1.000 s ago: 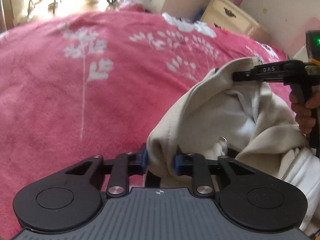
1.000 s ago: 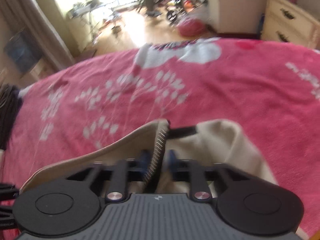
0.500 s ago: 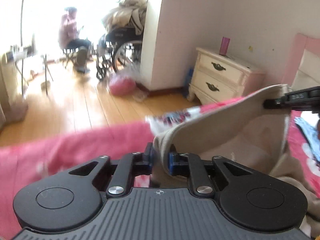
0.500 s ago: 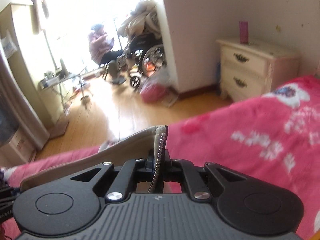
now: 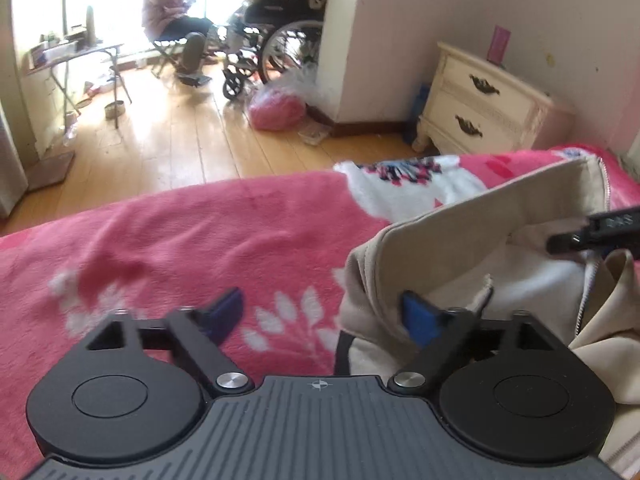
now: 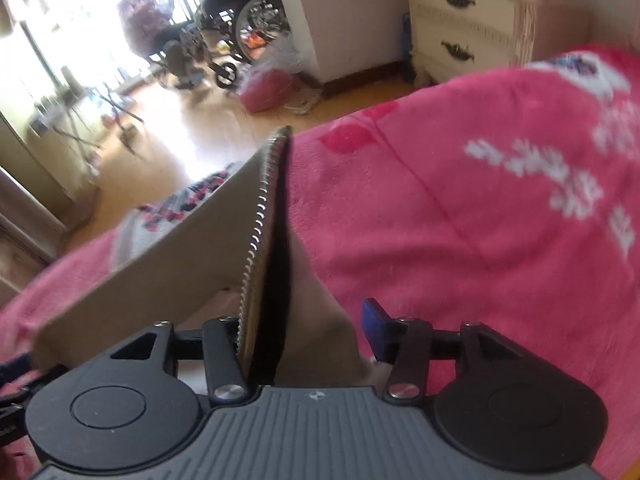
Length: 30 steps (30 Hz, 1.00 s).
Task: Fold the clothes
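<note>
From the left wrist view, the left gripper (image 5: 320, 314) has its blue fingers (image 5: 418, 316) far apart, and its jaws are opening. The right blue finger touches a fold of the cream jacket (image 5: 460, 232), but the two fingers do not squeeze it, so the cloth is let go. The jacket lies bunched up on the right side of the pink blanket (image 5: 180, 232), which has white flowers on it. A silver zipper (image 5: 586, 296) runs down the jacket's edge. At the far right, the black tip of the right gripper (image 5: 596, 230) pokes in just over the jacket. Past the bed there is a wooden floor (image 5: 172, 136), a cream nightstand (image 5: 480, 108) by the wall, a wheelchair (image 5: 276, 44), and a person sitting (image 5: 168, 4) near the bright window. From the right wrist view, the right gripper (image 6: 304, 328) is partway open and its jaws are opening too. The jacket's zipper edge (image 6: 260, 216) stands up between the fingers, close to the left one, while the right blue finger (image 6: 374, 330) is clear of the cloth. So the jacket is between them but not pinched. The pink blanket (image 6: 480, 200) fills the right side, and the picture is a bit blurry.
</note>
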### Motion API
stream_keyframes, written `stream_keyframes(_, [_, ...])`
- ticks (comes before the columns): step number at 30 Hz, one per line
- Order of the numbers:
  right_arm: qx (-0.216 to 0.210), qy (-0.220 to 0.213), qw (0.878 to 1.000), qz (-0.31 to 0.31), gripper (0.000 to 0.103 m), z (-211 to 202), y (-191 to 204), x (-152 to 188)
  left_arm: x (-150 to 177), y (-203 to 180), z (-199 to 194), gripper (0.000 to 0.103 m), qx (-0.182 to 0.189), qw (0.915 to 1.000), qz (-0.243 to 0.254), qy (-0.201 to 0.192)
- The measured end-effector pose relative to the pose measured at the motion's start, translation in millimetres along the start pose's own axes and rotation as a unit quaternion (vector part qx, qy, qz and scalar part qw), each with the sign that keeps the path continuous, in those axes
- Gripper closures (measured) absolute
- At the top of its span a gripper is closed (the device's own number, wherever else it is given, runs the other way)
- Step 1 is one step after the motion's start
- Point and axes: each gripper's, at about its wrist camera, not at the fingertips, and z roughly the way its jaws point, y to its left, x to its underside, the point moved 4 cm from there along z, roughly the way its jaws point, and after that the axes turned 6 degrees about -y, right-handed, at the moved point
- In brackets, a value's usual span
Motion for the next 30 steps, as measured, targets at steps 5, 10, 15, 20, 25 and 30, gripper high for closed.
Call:
stream_keyframes(5, [-0.048,-0.012,0.998,0.039,0.046,-58,-24,-2,-12,7,-36,0.006,-0.001,0.9989,-0.013,-0.045])
stream_keyframes(10, [-0.055,-0.016,0.998,0.001,0.045,-106,-25,17,-12,1,-65,0.005,0.024,0.9978,-0.016,-0.060])
stream_keyframes(15, [-0.017,-0.013,0.999,-0.031,0.034,-112,-22,22,-6,-24,-64,0.004,0.049,0.9975,0.018,-0.049])
stream_keyframes(20, [0.021,-0.002,0.999,-0.030,0.033,-80,-3,3,7,-50,-38,0.005,0.022,0.9989,0.039,-0.012])
stream_keyframes(25, [0.106,-0.034,0.974,-0.199,0.028,-64,35,5,21,-59,-38,0.005,0.044,0.9985,0.032,-0.001])
stream_keyframes(30, [0.076,-0.067,0.969,-0.226,0.018,-54,53,3,26,-67,-35,0.005,0.055,0.9972,0.050,0.000])
